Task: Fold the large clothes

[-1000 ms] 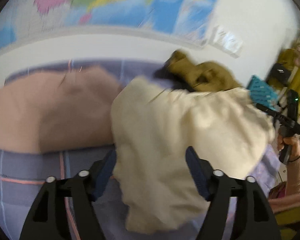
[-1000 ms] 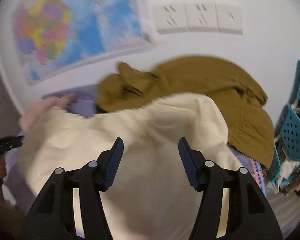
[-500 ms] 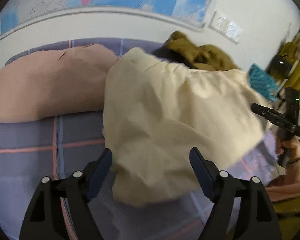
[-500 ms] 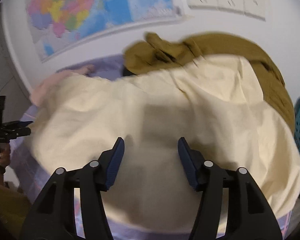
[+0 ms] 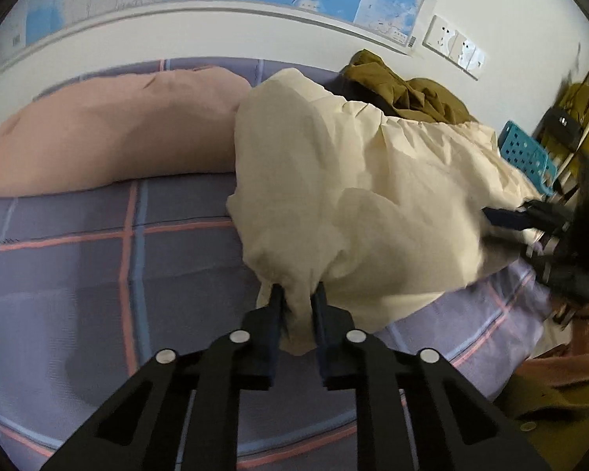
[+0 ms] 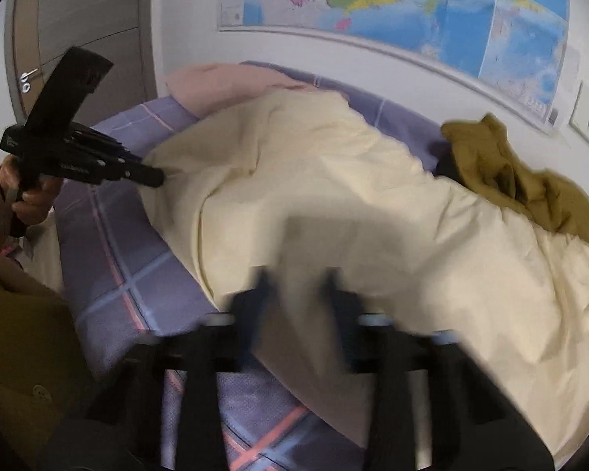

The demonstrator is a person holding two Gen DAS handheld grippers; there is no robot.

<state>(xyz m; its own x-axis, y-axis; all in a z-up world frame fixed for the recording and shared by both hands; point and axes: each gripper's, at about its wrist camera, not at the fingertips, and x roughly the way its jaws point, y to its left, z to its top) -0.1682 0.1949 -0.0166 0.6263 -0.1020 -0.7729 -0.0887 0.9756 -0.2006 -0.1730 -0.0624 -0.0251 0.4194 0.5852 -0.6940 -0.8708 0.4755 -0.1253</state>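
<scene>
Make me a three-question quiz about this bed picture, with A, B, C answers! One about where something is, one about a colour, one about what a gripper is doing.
1. Where does the olive-brown garment lie?
A. On the floor
B. At the far side of the bed, by the wall
C. On the pink pillow

2. What colour is the big garment being handled?
A. Cream
B. Red
C. Black

3. What is the left gripper doing?
A. Hanging open in the air
B. Holding the pillow
C. Pinching an edge of the cream garment

Answers:
1 B, it sits near the wall under the map.
2 A, the cloth is pale cream.
3 C, cream fabric is bunched between its closed fingers.
</scene>
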